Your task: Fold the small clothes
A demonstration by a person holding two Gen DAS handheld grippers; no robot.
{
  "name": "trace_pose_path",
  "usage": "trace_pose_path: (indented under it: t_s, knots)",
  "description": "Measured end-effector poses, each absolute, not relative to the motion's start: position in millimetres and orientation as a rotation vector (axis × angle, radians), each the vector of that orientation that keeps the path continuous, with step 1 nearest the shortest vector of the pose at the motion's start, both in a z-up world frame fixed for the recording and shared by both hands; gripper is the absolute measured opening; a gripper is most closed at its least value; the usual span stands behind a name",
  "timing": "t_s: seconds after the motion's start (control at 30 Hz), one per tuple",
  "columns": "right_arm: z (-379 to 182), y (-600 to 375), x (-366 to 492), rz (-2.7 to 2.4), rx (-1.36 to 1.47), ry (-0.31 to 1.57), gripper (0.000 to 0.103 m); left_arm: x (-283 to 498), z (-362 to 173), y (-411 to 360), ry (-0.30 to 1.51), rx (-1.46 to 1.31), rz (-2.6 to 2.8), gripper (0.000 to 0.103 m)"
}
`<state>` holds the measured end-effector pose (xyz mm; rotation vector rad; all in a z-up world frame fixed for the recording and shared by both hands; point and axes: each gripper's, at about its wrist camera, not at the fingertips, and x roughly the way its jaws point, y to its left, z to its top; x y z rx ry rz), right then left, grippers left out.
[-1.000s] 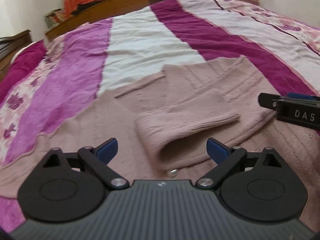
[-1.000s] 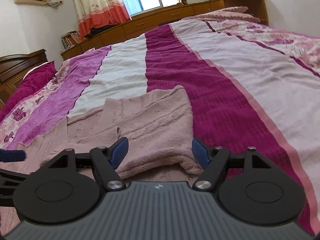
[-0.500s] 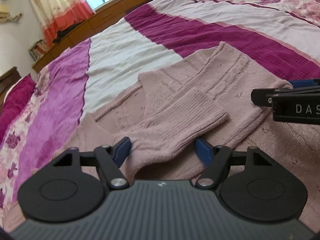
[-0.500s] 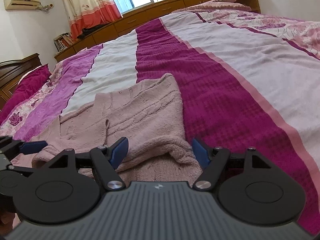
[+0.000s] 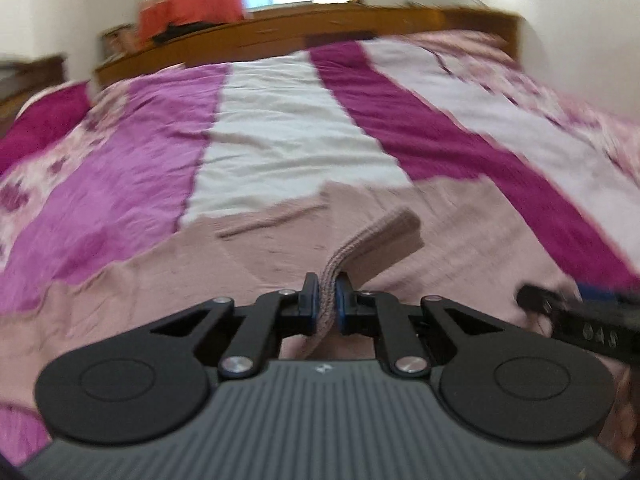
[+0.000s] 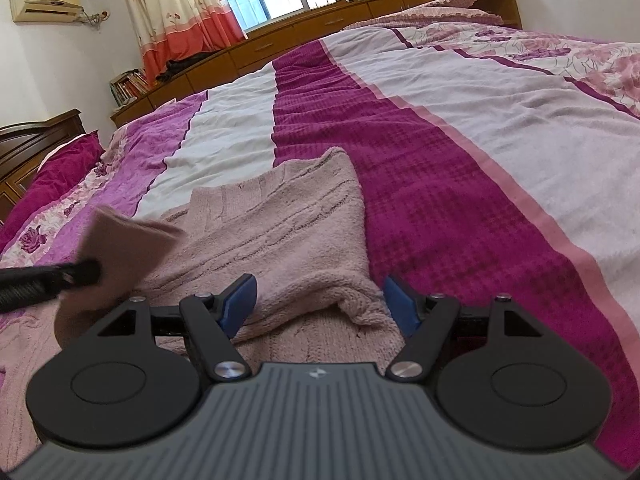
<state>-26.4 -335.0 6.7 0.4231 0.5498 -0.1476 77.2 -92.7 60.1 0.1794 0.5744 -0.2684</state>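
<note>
A dusty-pink knitted sweater lies on the striped bedspread; it also shows in the left wrist view. My left gripper is shut on the sweater's ribbed sleeve cuff and holds it lifted above the body. In the right wrist view the lifted sleeve shows at left with the left gripper's finger. My right gripper is open, its blue pads on either side of a folded edge of the sweater, not closed on it. The right gripper's finger shows at the right of the left wrist view.
The bed runs far ahead, with purple, white, magenta and floral stripes. A wooden cabinet lines the far wall under a window with a curtain. A dark wooden headboard and a magenta pillow are at left.
My left gripper has closed on the sleeve cuff and lifted it; the view is blurred by motion. My right gripper has stayed open at the sweater's folded right edge.
</note>
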Motion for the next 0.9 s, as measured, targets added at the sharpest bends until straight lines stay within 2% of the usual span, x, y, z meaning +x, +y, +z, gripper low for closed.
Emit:
trace_pose_path:
  t_s: [0.37,0.43,0.5,0.67,0.9]
  knots:
    - [7,-333,-27,-0.152,0.407,0.548,0.077,79,46,-20,0.675,0.004,-0.029,0.013]
    - [7,-333,-27,-0.154,0.403,0.548,0.077,80,40,-10,0.712,-0.007,0.010,0.016]
    - [7,-333,-27,-0.153,0.404,0.547,0.077,80,34,-1,0.756,-0.030,0.039,0.030]
    - [7,-332,-27,-0.155,0.401,0.547,0.077,70,31,16,0.764,-0.049,0.065,0.046]
    - [8,-333,-30,-0.163,0.398,0.546,0.077,59,41,33,0.746,-0.049,0.093,0.047]
